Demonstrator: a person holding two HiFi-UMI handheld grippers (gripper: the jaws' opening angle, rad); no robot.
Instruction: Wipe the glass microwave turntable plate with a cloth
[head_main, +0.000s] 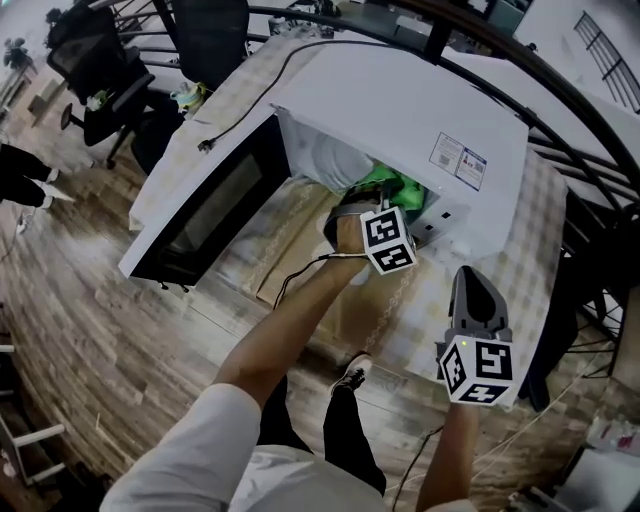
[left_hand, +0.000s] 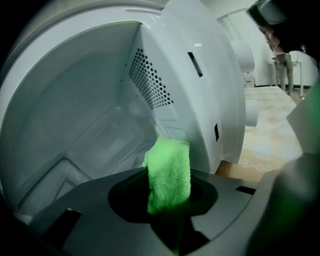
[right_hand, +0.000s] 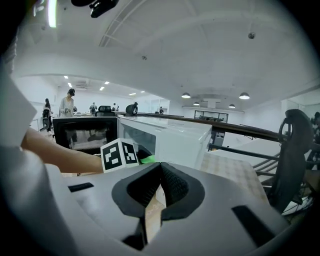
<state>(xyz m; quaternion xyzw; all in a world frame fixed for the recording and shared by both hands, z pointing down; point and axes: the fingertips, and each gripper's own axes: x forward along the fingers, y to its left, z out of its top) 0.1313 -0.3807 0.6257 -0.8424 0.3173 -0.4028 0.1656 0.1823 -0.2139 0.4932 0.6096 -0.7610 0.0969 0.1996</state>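
A white microwave (head_main: 400, 110) stands on the table with its door (head_main: 205, 205) swung wide open to the left. My left gripper (head_main: 372, 200) reaches into the opening, shut on a bright green cloth (head_main: 388, 182). In the left gripper view the cloth (left_hand: 170, 172) sticks up from between the jaws inside the white cavity (left_hand: 75, 100). A faint see-through outline (left_hand: 107, 142) on the cavity floor may be the glass plate; I cannot tell for sure. My right gripper (head_main: 472, 280) hangs outside the microwave at the lower right, shut (right_hand: 160, 165) on nothing.
The table carries a pale patterned cover (head_main: 545, 205). A black power cable (head_main: 240, 110) trails over the microwave's left side. Office chairs (head_main: 110, 70) stand at the far left on the wooden floor (head_main: 90, 340). A dark railing (head_main: 590, 150) runs behind the table.
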